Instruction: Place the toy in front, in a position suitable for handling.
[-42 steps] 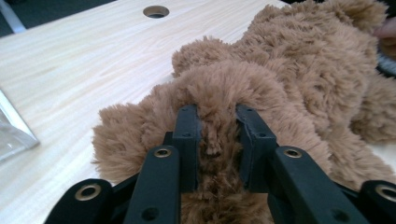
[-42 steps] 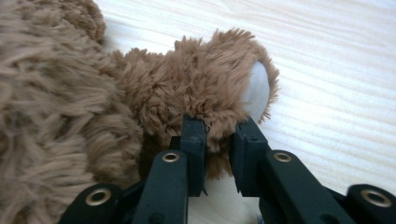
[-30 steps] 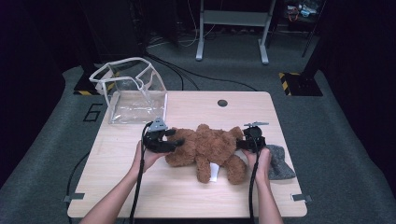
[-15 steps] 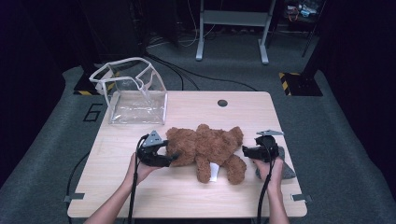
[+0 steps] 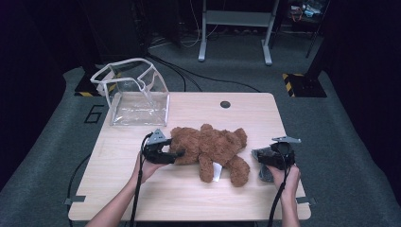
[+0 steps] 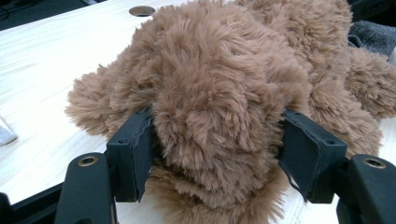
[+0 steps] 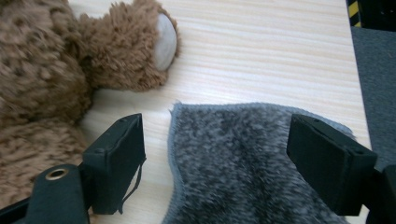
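Observation:
A brown teddy bear [image 5: 213,144] lies sprawled across the middle of the wooden table [image 5: 189,198]. My left gripper [image 5: 176,155] comes at its left end. In the left gripper view the jaws [image 6: 219,158] have just been closing, and both pads press into the bear's fur [image 6: 219,70], so the gripper is shut on it. My right gripper [image 5: 267,157] hovers near the table's right edge over a grey fuzzy cloth [image 5: 263,176]. Its jaws [image 7: 224,161] have just been opening. The cloth [image 7: 243,154] lies flat between them, untouched, with the bear's paw [image 7: 140,51] beyond.
A clear plastic bag [image 5: 137,94] with white trim stands open at the table's back left corner. A round cable hole [image 5: 225,104] sits at the back centre. A white tag [image 5: 216,171] pokes out under the bear. Cables trail from both grippers off the near edge.
My right gripper let go of the bear's right side, moved right to above the grey cloth, and opened its jaws. The left gripper sank slightly at the bear's left end.

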The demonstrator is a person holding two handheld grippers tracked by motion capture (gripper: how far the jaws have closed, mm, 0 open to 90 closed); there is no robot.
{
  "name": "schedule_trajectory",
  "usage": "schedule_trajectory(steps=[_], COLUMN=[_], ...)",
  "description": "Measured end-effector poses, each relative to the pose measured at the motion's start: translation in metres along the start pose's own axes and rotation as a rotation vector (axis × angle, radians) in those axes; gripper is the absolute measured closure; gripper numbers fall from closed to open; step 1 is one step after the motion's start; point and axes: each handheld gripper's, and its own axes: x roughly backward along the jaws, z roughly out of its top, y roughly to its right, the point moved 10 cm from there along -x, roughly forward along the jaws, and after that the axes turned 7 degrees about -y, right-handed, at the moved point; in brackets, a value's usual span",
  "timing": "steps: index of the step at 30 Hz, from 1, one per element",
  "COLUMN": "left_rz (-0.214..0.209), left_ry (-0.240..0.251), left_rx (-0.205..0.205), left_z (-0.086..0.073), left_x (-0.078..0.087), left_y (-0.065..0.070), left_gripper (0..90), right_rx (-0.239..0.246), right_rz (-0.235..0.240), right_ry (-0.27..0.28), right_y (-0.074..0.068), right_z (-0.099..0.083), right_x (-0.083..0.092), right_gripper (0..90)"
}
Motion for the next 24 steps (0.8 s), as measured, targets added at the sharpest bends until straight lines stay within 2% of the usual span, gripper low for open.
schedule_trajectory(steps=[3, 8, 11, 15, 20, 24], left_rz=[-0.001, 0.006, 0.017, 0.037, 0.059, 0.069], left_ry=[0.021, 0.021, 0.021, 0.045, 0.029, -0.003], left_rx=[0.008, 0.008, 0.009, 0.008, -0.026, -0.035], left_z=[0.003, 0.003, 0.001, -0.004, -0.016, -0.027], left_x=[-0.003, -0.002, 0.004, 0.015, 0.027, 0.026], left_y=[-0.004, -0.004, -0.003, 0.0, 0.004, 0.004], left_gripper=[32.3, 29.8, 29.1, 28.0, 27.6, 27.7], right_rx=[0.001, 0.001, -0.006, 0.0, -0.011, -0.007], right_rz=[-0.017, -0.044, -0.048, -0.051, -0.049, -0.055], right_ry=[-0.012, -0.04, -0.055, -0.071, -0.082, -0.096], right_y=[0.002, 0.008, 0.009, 0.014, 0.017, 0.018], right_z=[-0.003, -0.013, -0.017, -0.024, -0.03, -0.033], right_x=[-0.002, -0.006, -0.007, -0.008, -0.012, -0.016], right_gripper=[18.5, 18.2, 17.9, 16.8, 16.1, 15.5])
